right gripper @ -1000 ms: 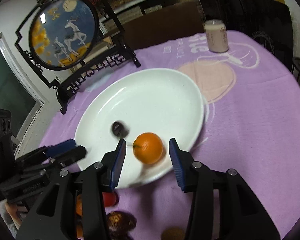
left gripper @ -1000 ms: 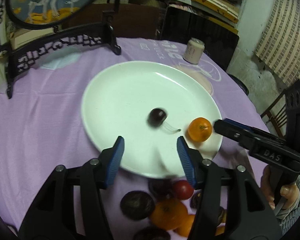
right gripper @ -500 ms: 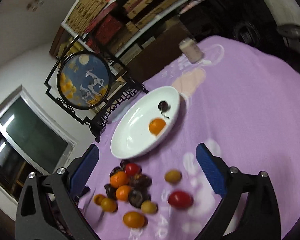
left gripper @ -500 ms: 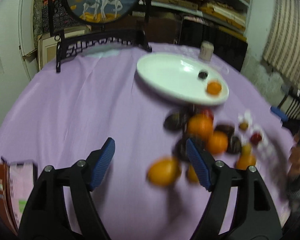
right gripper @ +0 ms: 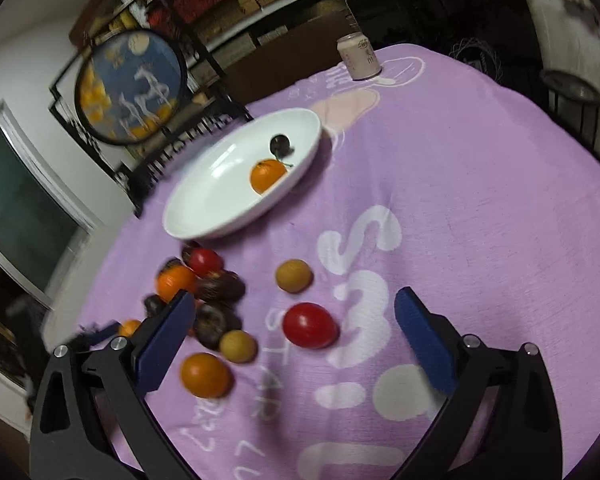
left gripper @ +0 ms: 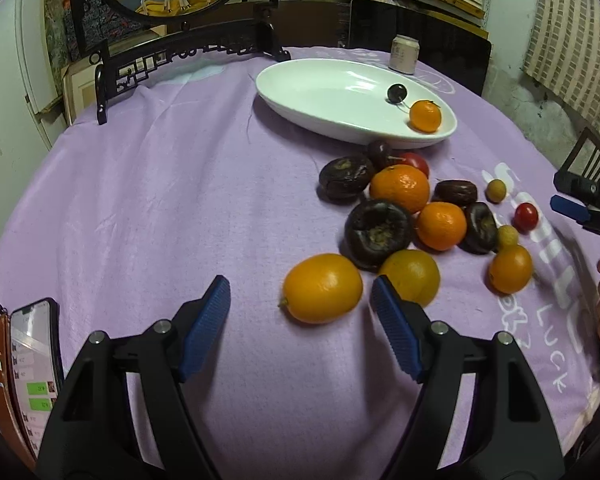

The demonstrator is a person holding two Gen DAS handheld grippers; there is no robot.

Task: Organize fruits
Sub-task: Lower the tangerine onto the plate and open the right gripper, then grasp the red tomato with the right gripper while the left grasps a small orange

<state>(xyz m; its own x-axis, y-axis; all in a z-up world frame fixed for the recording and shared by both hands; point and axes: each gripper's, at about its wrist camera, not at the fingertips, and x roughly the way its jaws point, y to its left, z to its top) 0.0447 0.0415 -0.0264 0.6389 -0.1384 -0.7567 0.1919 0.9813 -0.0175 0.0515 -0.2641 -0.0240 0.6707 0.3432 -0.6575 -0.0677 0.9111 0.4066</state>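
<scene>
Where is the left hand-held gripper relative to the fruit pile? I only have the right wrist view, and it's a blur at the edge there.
Observer: The left hand-held gripper is open at the pile's near end, with an oval orange fruit on the cloth in its gap, apparently untouched.
Operator: Anything beside it I should avoid?
Observer: Yes, a phone in a brown case lies at the table's near edge, off that gripper's left side.

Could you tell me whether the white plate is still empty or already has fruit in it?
Not empty: the white plate holds two fruits, a small orange and a dark cherry.
</scene>
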